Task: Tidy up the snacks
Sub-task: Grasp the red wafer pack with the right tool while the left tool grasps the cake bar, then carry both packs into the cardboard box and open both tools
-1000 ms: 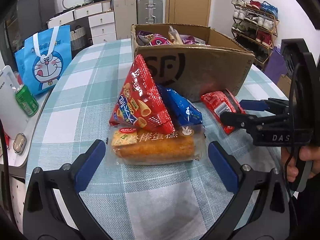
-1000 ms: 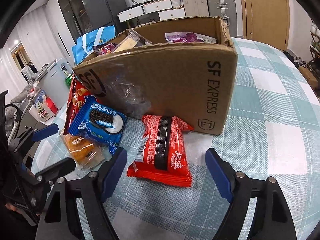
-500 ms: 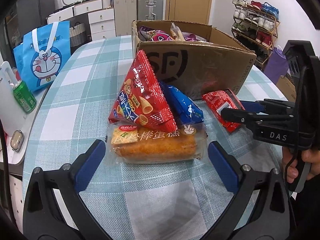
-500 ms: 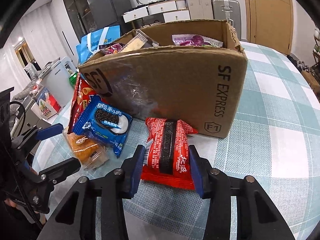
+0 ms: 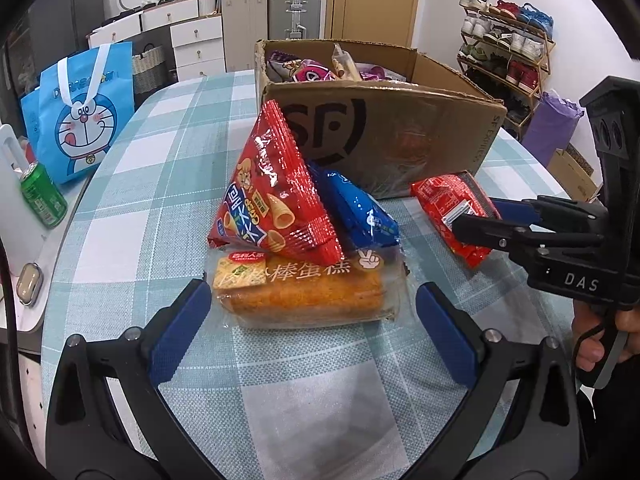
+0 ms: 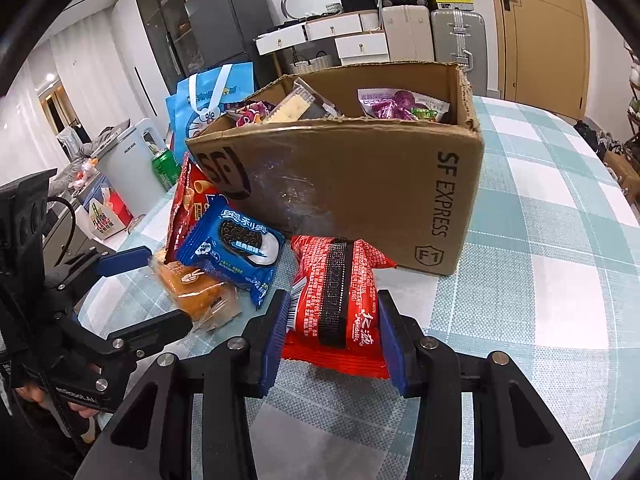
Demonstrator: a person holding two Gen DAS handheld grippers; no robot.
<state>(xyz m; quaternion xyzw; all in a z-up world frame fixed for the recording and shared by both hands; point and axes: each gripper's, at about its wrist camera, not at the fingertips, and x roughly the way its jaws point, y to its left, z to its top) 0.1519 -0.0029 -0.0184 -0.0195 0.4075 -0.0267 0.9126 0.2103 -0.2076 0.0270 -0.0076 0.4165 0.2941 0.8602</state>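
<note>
My right gripper (image 6: 333, 340) is shut on the red snack packet (image 6: 340, 300), which lies on the table just in front of the cardboard SF box (image 6: 352, 184); it also shows in the left wrist view (image 5: 452, 208). My left gripper (image 5: 308, 332) is open around the orange cake bar packet (image 5: 304, 292). A red cone-crisp bag (image 5: 272, 192) and a blue Oreo packet (image 5: 356, 212) lean on top of the cake bar, against the box (image 5: 400, 136). The box holds several snacks.
A blue Doraemon bag (image 5: 80, 120) and a green can (image 5: 42, 196) stand at the left beside the checked table (image 5: 160, 160). A shoe rack (image 5: 508, 40) stands at the far right. Drawers and suitcases line the back wall.
My right gripper has closed from wide open onto the red snack packet and moved forward over it. My left gripper has stayed open around the cake bar.
</note>
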